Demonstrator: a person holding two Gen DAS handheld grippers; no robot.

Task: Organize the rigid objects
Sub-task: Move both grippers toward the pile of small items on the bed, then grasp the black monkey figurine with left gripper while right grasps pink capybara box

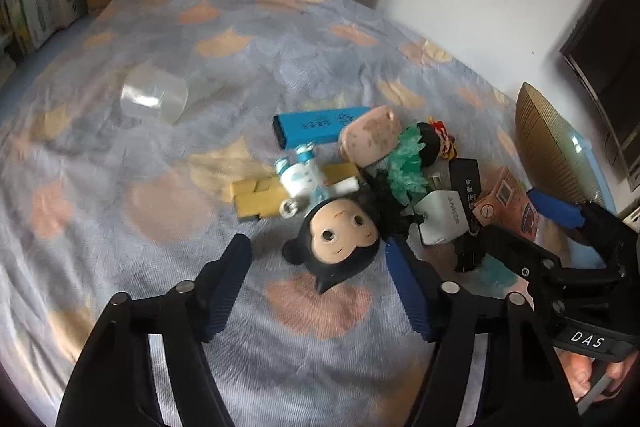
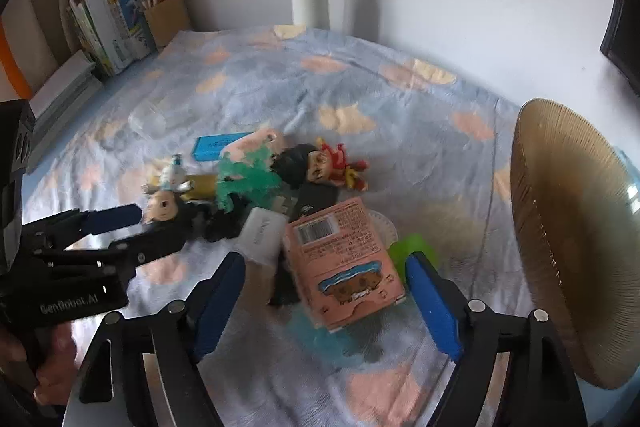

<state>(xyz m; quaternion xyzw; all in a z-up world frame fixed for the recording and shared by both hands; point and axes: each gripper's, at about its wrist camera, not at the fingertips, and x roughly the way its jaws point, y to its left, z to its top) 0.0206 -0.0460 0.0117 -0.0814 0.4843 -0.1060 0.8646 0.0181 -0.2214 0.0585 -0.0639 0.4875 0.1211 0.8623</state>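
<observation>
Left gripper [image 1: 316, 267] up close, jaws spread wide — the black-haired doll head [image 1: 334, 241] lies between its fingertips, face up, untouched as far as one can see. Right gripper [image 2: 326, 281] is spread too, straddling the pink carton [image 2: 344, 267], whose near corner hides whatever sits beneath it. A green object [image 2: 412, 247] peeks out beside the carton, mostly covered. Just behind, the pile: white charger [image 2: 262, 231], a teal frilly figure [image 2: 244, 179], a red-and-black figurine [image 2: 320, 163], all overlapping, edges blurred. Farther left, the blue box [image 1: 320, 125] and a clear cup [image 1: 154, 99] on its side — hard to make out against the patterned blanket [image 1: 120, 207]. At right, a ribbed golden plate [image 2: 576, 239] stands cut off by the frame.
</observation>
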